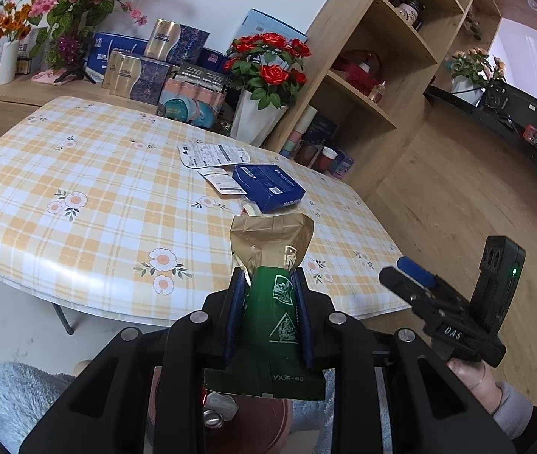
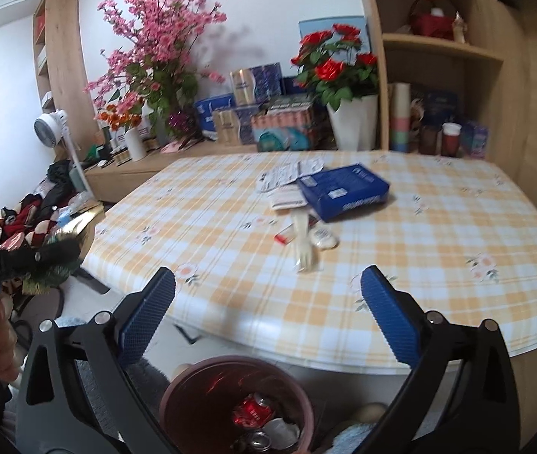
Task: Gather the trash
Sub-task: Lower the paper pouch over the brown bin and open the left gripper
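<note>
My left gripper is shut on a green and gold tea bag, held in front of the table's near edge and above a reddish-brown trash bin. My right gripper is open and empty, just above the same bin, which holds crushed cans. On the checked table lie a blue box, white paper packaging, a clear plastic wrapper and a small white packet. The left gripper with the tea bag also shows at the left edge of the right wrist view.
Behind the table stand a white vase of red roses, boxes and pink blossoms on a low wooden cabinet. A wooden shelf unit rises at the right. A grey fluffy rug lies by the bin. Clothes are piled on the floor.
</note>
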Motion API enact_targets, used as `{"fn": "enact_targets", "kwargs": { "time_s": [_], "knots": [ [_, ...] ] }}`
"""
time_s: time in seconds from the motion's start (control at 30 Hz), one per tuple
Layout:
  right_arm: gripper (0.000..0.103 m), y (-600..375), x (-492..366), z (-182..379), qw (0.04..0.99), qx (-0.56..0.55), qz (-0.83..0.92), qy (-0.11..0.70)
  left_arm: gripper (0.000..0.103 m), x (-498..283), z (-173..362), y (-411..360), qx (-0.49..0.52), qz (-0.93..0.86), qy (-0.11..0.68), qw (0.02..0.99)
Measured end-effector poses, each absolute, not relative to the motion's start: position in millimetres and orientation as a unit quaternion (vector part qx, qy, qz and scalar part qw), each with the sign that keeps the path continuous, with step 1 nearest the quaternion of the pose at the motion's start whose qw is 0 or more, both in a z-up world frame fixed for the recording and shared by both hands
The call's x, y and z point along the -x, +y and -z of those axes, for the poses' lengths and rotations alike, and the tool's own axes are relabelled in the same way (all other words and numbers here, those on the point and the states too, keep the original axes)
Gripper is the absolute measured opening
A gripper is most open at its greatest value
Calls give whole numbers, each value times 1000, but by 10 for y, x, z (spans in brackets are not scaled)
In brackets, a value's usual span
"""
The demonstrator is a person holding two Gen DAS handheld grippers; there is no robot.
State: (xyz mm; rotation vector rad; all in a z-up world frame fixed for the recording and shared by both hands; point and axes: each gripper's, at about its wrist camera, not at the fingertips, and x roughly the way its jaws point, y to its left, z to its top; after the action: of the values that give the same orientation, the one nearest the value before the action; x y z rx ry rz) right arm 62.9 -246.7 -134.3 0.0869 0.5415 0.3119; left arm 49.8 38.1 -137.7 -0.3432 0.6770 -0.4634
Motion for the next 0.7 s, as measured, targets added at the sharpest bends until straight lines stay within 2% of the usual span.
{"fn": "enact_targets", "kwargs": {
  "time_s": [0.7],
  "knots": [
    [97,-2658,-597,1308,957,-58,-129,254,29,-444,1434,13,124,265,345,892]
  ]
}}
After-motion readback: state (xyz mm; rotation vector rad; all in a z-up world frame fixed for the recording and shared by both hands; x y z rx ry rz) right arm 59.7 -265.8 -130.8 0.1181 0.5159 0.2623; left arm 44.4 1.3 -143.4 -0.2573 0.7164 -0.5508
